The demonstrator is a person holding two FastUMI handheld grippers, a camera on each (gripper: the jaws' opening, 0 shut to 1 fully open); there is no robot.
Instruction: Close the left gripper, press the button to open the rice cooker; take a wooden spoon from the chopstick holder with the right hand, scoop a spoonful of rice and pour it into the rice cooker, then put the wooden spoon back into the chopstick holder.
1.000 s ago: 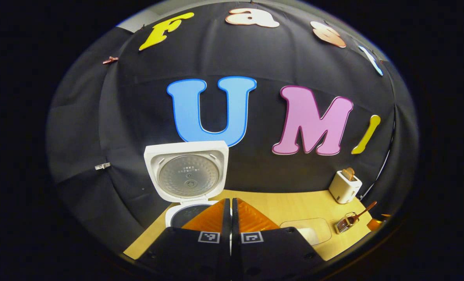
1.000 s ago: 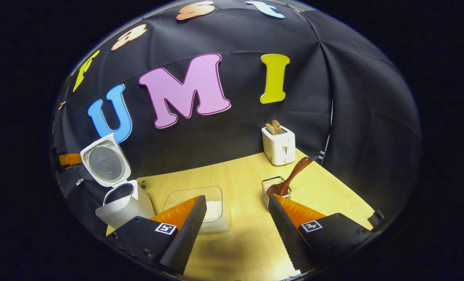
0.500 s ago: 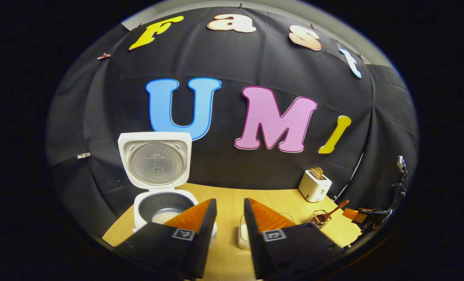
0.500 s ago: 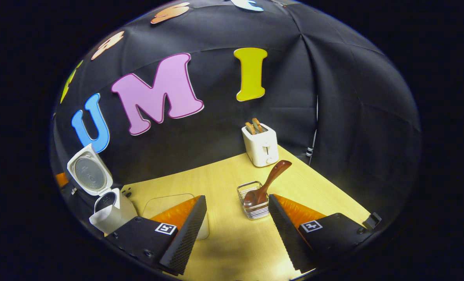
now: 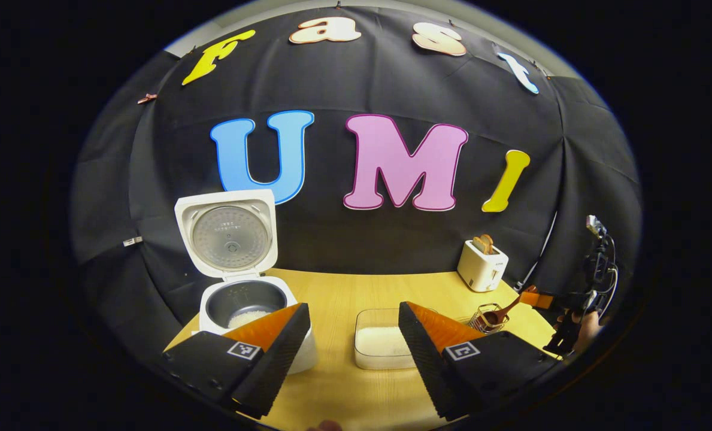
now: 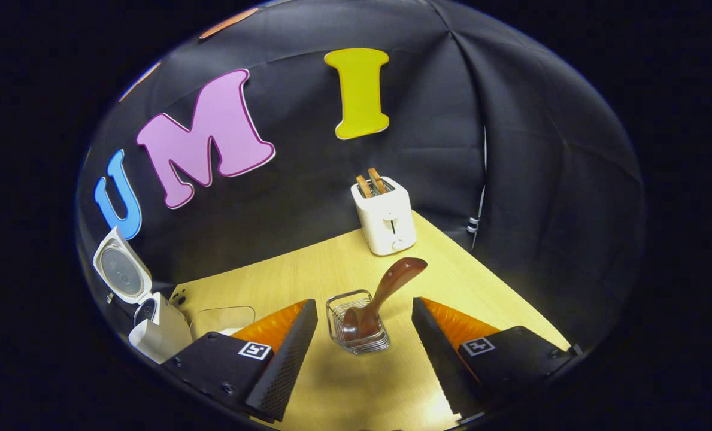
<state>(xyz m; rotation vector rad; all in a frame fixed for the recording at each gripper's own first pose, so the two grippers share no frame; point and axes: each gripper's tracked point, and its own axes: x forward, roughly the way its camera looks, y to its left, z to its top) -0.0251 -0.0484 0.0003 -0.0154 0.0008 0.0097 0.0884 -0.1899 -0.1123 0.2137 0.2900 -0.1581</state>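
Right tongs (image 6: 364, 335) gape apart around the chopstick holder (image 6: 357, 323), touching nothing; wooden spoon (image 6: 379, 296) stands tilted inside it; left tongs (image 5: 350, 341) also apart, near the lid-up rice cooker (image 5: 245, 299).

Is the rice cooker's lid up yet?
Open: the rice cooker has its lid standing upright, with the inner pot exposed and some rice inside.

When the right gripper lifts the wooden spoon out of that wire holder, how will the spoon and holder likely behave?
The wooden spoon looks rigid, so it should not flex. Its glossy handle leans out of the chopstick holder, so it may slip or pivot. The small, open wire holder looks light and could tip or drag along.
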